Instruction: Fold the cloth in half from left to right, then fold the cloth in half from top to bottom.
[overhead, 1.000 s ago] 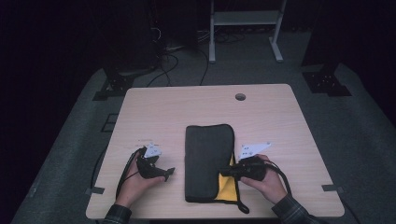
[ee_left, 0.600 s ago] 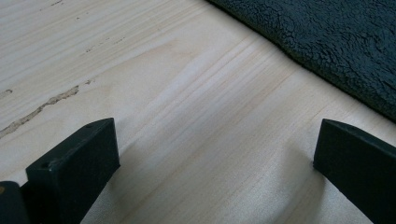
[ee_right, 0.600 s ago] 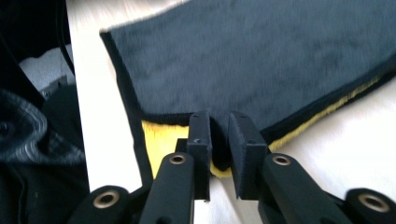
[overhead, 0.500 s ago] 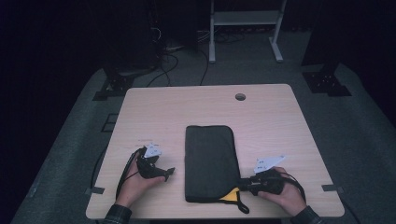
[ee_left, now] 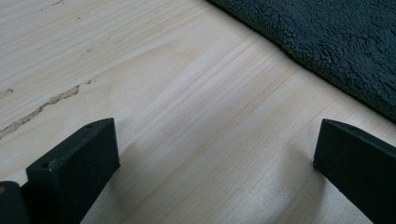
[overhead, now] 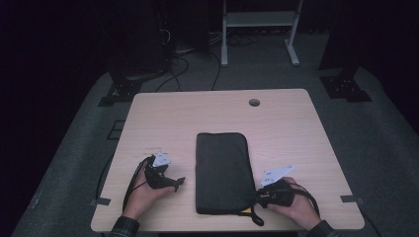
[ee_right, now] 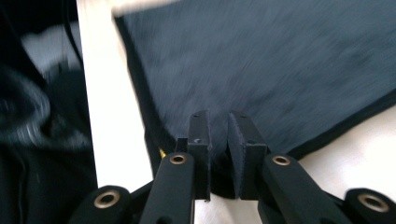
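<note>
A black fleece pouch (overhead: 222,168) lies lengthwise on the wooden table (overhead: 197,113); its pile also shows in the left gripper view (ee_left: 336,42). My right gripper (overhead: 258,197) is at the pouch's near right corner. Its jaws (ee_right: 218,121) have just been closing and now stand almost together, with a small dark tab of the pouch pinched low between them. A sliver of yellow lining (overhead: 244,212) shows at that corner. My left gripper (overhead: 174,184) rests on the table left of the pouch, open (ee_left: 215,149), with bare wood between its jaws.
A black wrist strap (overhead: 257,219) loops off the pouch's near corner toward the table's front edge. A cable hole (overhead: 254,102) sits near the far edge. A metal stand (overhead: 259,29) and cables are on the floor beyond the table.
My right gripper has moved right and toward the table's near edge along the pouch's corner. The yellow opening there has shrunk to a sliver. The left hand has stayed put.
</note>
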Tool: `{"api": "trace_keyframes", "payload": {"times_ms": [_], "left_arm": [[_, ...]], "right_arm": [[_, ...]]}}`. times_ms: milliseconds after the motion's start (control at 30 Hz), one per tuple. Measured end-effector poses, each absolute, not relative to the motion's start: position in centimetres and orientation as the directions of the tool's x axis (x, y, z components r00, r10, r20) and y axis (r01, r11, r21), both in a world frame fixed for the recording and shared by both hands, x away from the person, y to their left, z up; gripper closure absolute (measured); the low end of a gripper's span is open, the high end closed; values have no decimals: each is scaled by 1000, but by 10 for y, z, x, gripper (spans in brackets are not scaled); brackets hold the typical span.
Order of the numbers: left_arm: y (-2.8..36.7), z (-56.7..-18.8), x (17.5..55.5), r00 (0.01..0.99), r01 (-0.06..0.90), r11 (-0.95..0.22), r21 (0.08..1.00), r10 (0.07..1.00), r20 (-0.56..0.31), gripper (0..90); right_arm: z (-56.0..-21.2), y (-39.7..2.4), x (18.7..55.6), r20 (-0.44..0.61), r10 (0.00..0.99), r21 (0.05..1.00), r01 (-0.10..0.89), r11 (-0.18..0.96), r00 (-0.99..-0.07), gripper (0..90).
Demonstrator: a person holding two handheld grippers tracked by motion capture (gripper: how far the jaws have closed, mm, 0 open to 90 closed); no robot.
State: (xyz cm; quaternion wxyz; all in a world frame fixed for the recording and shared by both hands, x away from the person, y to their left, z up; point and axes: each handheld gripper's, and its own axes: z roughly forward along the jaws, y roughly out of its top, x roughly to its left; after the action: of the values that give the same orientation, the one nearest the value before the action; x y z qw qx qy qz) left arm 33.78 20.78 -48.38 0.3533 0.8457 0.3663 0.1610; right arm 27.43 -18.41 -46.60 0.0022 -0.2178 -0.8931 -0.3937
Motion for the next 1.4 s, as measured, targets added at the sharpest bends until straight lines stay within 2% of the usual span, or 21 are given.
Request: {"api": "trace_keyframes", "payload": {"times_ms": [67, 200, 267, 467, 633, 1000, 1400], "left_arm": [[208, -484, 338, 680, 506, -482, 715, 733, 14, 0], [208, -484, 338, 680, 506, -482, 716, 733, 14, 0], [208, -484, 338, 679, 506, -480, 716, 734, 12, 0], [208, -481, 338, 673, 507, -475, 719, 739, 13, 62], [205, -477, 343, 685, 502, -458, 734, 729, -13, 143], [192, -461, 370, 685, 494, -411, 766, 726, -52, 294], [173, -453, 413, 690, 479, -393, 785, 722, -60, 338]], "right_arm": [[-470, -184, 270, 161, 373, 687, 375, 622, -914, 799], [-471, -192, 265, 170, 380, 695, 384, 608, -909, 778], [-469, -195, 266, 178, 384, 714, 388, 583, -906, 678], [-460, -202, 284, 144, 482, 778, 400, 484, -864, 524], [-460, -206, 300, 118, 543, 776, 418, 471, -831, 473], [-449, -208, 354, 90, 635, 803, 434, 410, -767, 476], [-449, -192, 404, 94, 668, 793, 461, 398, -738, 490]]}}
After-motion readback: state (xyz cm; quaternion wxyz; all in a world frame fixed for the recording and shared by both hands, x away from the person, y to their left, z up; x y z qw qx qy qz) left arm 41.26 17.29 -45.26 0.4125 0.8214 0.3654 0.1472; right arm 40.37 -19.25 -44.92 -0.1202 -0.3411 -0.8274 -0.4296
